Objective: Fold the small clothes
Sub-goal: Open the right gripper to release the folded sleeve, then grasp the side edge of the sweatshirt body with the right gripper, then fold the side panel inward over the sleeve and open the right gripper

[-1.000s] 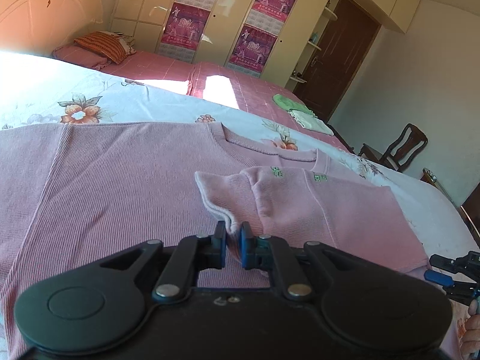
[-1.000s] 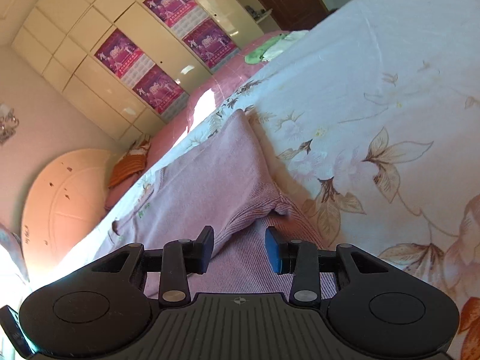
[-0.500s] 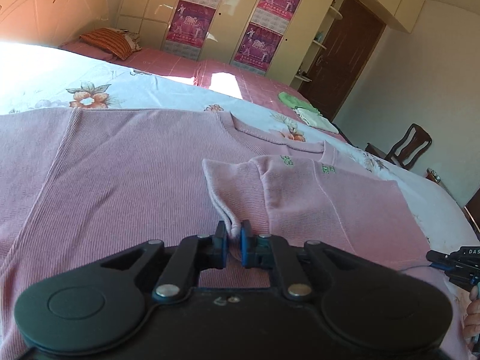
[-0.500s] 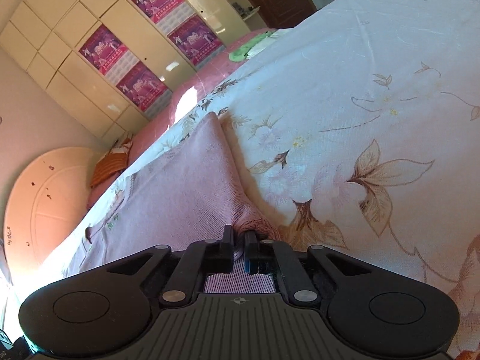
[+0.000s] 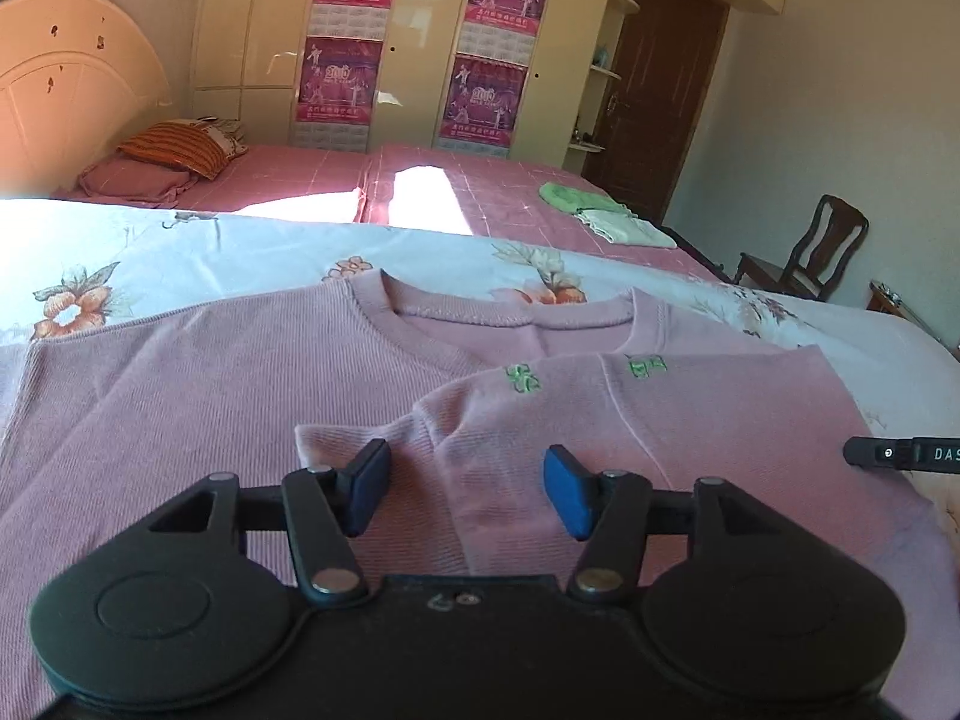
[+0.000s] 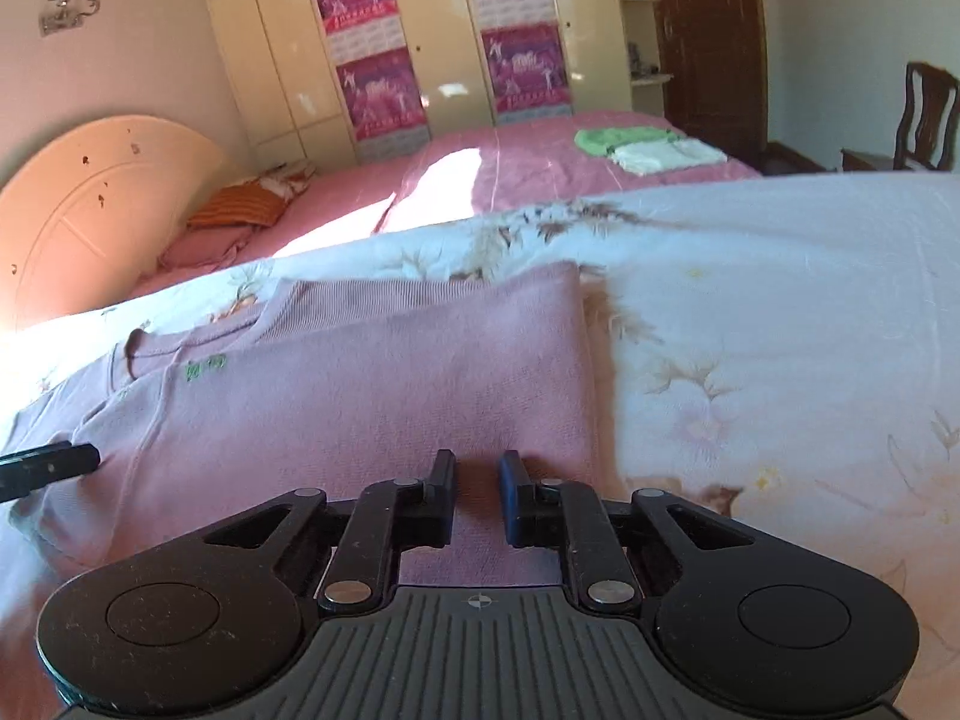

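Pink sweater (image 5: 180, 396) flat on the floral bedsheet (image 6: 780, 330) with its right side folded over, left gripper (image 5: 465, 489) jaws just opened apart above the sleeve cuff, right gripper (image 6: 477, 495) jaws opening slightly, narrow gap, nothing clamped.

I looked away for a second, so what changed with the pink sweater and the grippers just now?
Both let go. The left gripper had pinched the folded-over sleeve; its jaws have just opened and stand clear. The right gripper had clamped the pink sweater edge, rolled level and has just parted slightly. The sweater stays flat on the floral sheet.
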`<act>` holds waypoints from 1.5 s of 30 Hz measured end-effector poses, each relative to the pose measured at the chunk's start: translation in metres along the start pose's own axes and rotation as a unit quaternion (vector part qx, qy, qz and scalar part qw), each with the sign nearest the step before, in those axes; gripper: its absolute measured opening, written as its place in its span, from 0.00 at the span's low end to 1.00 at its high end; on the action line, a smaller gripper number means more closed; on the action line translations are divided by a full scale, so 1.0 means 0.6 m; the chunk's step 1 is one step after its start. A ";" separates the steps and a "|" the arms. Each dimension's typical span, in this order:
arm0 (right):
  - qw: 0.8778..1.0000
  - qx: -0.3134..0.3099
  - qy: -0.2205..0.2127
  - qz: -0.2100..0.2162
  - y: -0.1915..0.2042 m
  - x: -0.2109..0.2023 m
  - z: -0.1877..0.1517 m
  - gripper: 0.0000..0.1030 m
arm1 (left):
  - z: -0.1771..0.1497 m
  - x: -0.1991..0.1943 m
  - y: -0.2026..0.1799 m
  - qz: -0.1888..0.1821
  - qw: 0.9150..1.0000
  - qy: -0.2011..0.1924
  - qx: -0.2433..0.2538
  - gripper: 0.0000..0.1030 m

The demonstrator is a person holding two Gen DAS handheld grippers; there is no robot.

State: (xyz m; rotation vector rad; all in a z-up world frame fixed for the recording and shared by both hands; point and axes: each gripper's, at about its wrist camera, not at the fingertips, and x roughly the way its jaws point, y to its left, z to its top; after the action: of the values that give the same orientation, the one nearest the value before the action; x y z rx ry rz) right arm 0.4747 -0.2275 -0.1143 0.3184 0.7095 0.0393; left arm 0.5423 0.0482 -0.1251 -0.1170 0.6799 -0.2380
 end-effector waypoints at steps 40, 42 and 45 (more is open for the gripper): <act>0.983 -0.157 0.021 -0.091 -0.009 0.071 0.024 0.00 | -0.005 0.028 -0.040 0.053 0.996 -0.003 0.075 0.65; 0.981 -0.167 0.023 -0.092 -0.006 0.061 0.010 0.00 | -0.005 0.028 -0.040 0.053 0.996 -0.003 0.075 0.65; 0.982 -0.162 0.026 -0.096 -0.008 0.040 -0.002 0.00 | 0.004 0.009 -0.049 0.060 0.995 0.007 0.083 0.64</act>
State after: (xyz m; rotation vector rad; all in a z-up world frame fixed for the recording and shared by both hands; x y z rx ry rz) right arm 0.4917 -0.2281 -0.1318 -0.0632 0.7708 -0.0211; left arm 0.5427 0.0182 -0.1214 0.0841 0.6755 -0.1789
